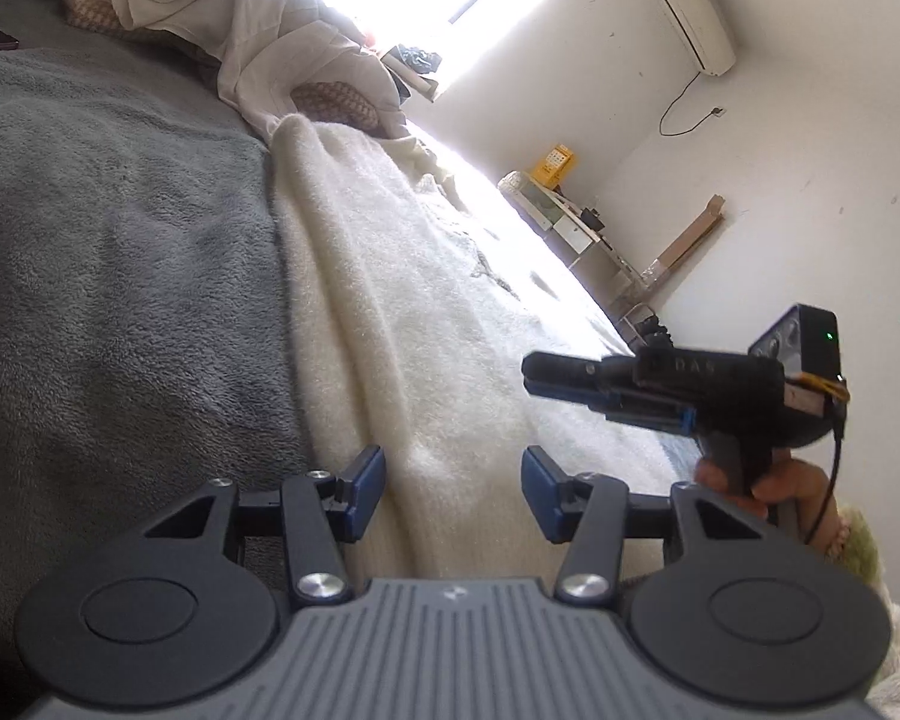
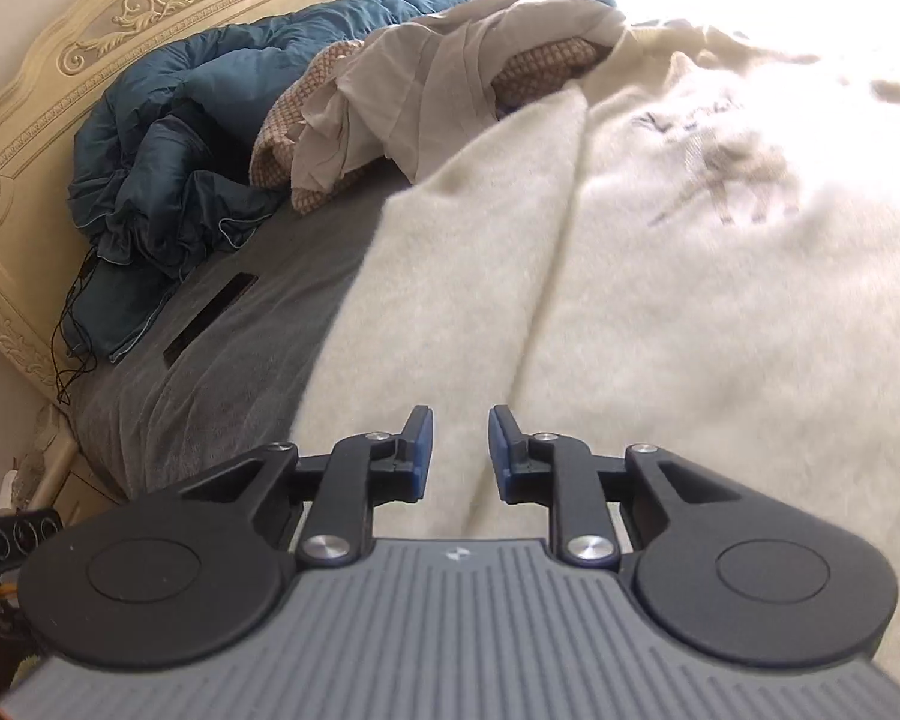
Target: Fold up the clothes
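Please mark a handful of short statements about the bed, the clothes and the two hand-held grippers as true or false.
1. The cream fleece garment lies spread on the grey blanket. True.
2. The left hand-held gripper is clamped on a fold of the cream garment. False: its jaws are apart with nothing pinched between them.
3. A dark blue quilt is bunched against the carved headboard. True.
4. The right hand-held gripper holds a beige shirt. False: its jaws are open and empty; the beige clothes lie in a pile further up the bed.
5. An air conditioner hangs on the wall. True.
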### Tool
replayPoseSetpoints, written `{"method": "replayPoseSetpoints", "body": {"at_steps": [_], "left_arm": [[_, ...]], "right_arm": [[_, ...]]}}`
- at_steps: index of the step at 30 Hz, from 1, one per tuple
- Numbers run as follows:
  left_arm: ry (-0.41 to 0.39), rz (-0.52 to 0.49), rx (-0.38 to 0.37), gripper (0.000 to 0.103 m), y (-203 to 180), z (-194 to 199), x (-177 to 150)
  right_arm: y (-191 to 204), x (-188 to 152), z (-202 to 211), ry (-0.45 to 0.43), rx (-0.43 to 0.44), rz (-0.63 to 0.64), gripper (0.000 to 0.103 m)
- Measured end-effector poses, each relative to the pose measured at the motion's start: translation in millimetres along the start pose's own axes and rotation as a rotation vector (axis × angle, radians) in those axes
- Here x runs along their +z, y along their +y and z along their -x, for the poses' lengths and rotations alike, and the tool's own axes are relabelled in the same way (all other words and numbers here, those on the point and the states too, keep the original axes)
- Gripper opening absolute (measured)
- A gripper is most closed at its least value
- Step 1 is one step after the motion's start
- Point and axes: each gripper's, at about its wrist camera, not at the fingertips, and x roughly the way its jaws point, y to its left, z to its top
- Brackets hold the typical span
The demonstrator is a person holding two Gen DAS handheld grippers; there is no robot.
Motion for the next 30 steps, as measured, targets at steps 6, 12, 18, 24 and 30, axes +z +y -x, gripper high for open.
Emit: {"method": "replayPoseSetpoints", "body": {"at_steps": [6,12,18,24,30], "left_arm": [[0.001,0.019,0.060,0.009,-1.5,1.5,-6.8],[-0.014,0.034,0.092,0.009,0.7,8.6,-6.1],[0.001,-0.003,0.095,0.047,-4.7,3.6,-5.6],[-0.108,-0.097,0.149,0.052,-21.4,24.2,-9.2],[-0.140,-0.062,0.159,0.054,-27.2,28.4,6.9]], "right_arm": [[-0.8,-46.4,0.3,0.007,0.052,-0.067,0.022],[12.3,-45.8,7.4,-0.026,0.066,-0.015,0.021],[16.1,-48.7,20.3,-0.082,0.041,0.014,0.022],[25.6,-54.6,17.7,-0.096,0.066,0.120,0.022],[-3.3,-73.4,26.6,-0.095,0.092,0.035,0.020]]}}
